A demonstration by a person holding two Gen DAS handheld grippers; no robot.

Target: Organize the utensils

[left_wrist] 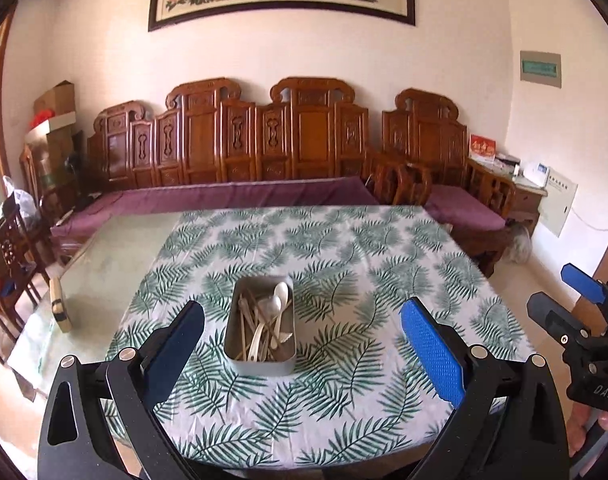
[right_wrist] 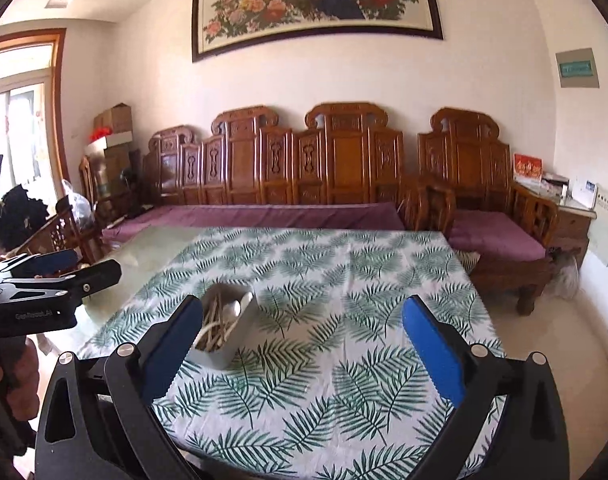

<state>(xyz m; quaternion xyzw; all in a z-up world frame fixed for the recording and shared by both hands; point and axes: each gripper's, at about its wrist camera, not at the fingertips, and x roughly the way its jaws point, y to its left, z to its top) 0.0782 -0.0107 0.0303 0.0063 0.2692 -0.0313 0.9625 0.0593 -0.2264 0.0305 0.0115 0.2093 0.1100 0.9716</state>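
A grey metal tin [left_wrist: 244, 363] stands on the leaf-print tablecloth [left_wrist: 344, 248] and holds several utensils [left_wrist: 263, 328]: white spoons and pale chopsticks. My left gripper [left_wrist: 301, 320] is open and empty, held above the near table edge with the tin between its fingers in view. My right gripper [right_wrist: 301, 320] is open and empty, to the right of the tin [right_wrist: 233, 342], which its left finger partly hides. The right gripper also shows at the right edge of the left wrist view [left_wrist: 564, 296].
The cloth covers the right part of a glass-topped table [left_wrist: 111, 260]. A small beige object [left_wrist: 59, 304] lies at its left edge. A carved wooden sofa [left_wrist: 239, 160] with purple cushions runs behind the table. Wooden chairs [left_wrist: 7, 256] stand at the left.
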